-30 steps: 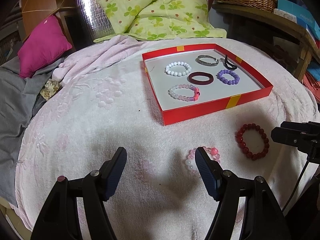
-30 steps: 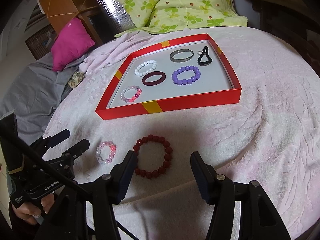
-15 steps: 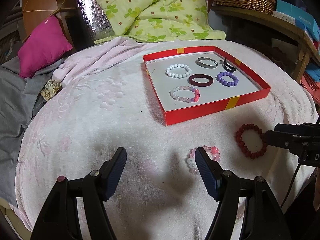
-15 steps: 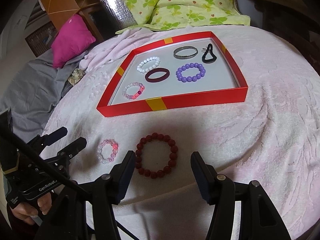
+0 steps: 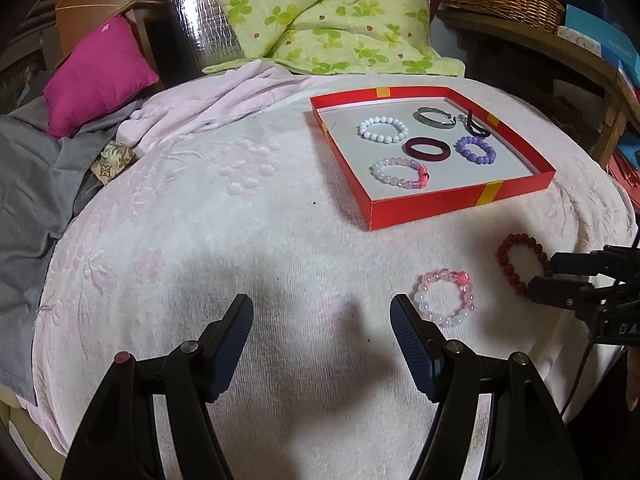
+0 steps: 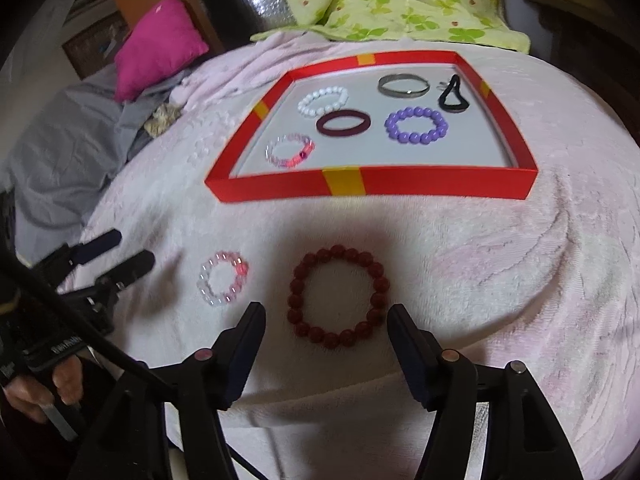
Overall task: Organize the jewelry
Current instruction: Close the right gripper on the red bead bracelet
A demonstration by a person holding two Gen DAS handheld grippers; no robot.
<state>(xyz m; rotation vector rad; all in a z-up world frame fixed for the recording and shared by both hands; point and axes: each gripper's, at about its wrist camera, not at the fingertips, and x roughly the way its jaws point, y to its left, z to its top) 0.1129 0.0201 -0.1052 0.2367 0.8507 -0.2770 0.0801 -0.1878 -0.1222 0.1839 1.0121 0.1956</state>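
Beyond both grippers a red tray [image 6: 372, 186] on the pink blanket [image 6: 500, 264] already holds six pieces: a white bead bracelet, a steel bangle, a black hair tie, a maroon bangle, a purple bead bracelet and a pink crystal bracelet. Two remain outside. The dark red bead bracelet [image 6: 338, 298] lies just ahead of the right gripper [image 6: 326, 330], whose empty jaws have just been widening. The pink bead bracelet [image 5: 445, 298] lies just right of the left gripper [image 5: 322, 322], spread and empty. Nothing blocks either reach
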